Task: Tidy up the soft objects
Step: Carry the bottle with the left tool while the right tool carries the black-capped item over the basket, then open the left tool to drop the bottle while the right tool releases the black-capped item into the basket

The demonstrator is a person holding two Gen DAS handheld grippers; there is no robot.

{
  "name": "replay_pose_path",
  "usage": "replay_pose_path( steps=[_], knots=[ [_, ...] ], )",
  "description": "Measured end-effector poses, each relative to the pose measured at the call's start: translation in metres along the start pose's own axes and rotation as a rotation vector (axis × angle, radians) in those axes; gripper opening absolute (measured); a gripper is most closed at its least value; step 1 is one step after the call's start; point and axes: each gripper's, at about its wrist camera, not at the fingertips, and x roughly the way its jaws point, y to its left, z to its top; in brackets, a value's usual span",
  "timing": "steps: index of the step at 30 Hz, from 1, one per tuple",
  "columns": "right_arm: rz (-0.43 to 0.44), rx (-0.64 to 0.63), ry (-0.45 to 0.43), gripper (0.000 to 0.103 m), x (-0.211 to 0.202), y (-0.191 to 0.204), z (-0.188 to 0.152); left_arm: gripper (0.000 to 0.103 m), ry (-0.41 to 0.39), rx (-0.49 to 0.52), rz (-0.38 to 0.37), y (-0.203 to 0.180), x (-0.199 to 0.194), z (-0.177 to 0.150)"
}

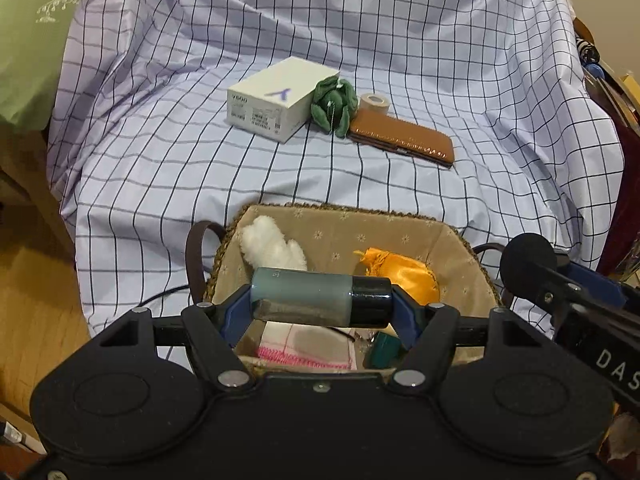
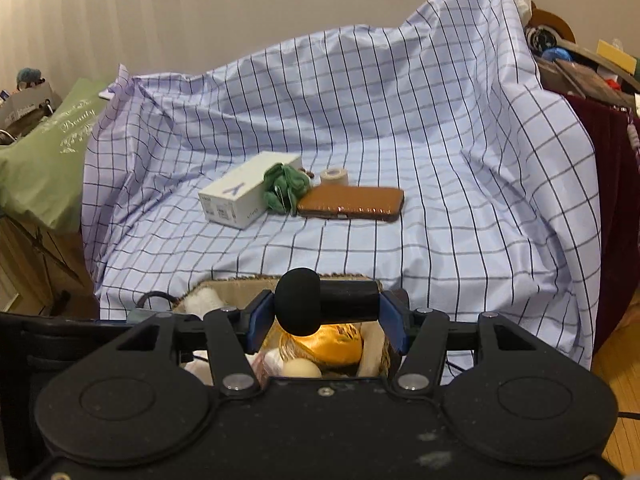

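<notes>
My left gripper (image 1: 322, 300) is clamped on a grey-green cylindrical bottle with a black cap (image 1: 320, 298), which lies crosswise between the blue pads, its long axis running pad to pad with the cap toward my right pad. Directly beneath and just beyond those fingers sits the woven basket with the beige flowered lining (image 1: 400, 232); inside it I can see a fluffy white plush piece (image 1: 272, 246) ahead of my left pad and a shiny orange satin pouch (image 1: 400, 268) ahead of my right pad.

My right gripper (image 2: 326, 308) is clenched on a black tool with a round foam head (image 2: 326, 306), likewise crosswise, foam end toward its left pad. It hovers over the same basket, from the basket's right side.

What I judge the coming move turns on is the soft thing not yet put away: the crumpled green fabric piece (image 1: 334, 106), well ahead of both sets of fingers, on the checked pale-blue cloth (image 1: 440, 80). It sits wedged between a white cardboard box (image 1: 272, 100) on its left and a tan leather case (image 1: 402, 142) on its right, touching both, with a small roll of beige tape (image 1: 375, 103) just behind the case. It lies almost straight ahead of my left fingers and slightly left of my right ones; neither looks clearly nearer, and both are occupied, so one must let go first.
</notes>
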Motion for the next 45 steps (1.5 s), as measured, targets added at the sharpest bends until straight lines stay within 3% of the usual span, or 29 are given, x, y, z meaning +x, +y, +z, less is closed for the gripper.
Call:
replay_pose_path(
  steps=[16,37,45],
  knots=[
    [0.007,-0.005,0.078,0.056,0.012,0.001,-0.004,0.065,0.041,-0.018,0.001,0.002,0.006,-0.006],
    [0.005,0.008,0.099,0.057,0.016,-0.001,-0.003,0.066,0.048,-0.009,-0.014,-0.001,0.008,-0.003],
    [0.005,0.01,0.098,0.057,0.016,-0.001,-0.003,0.073,0.037,-0.015,-0.011,-0.001,0.007,-0.003]
  ],
)
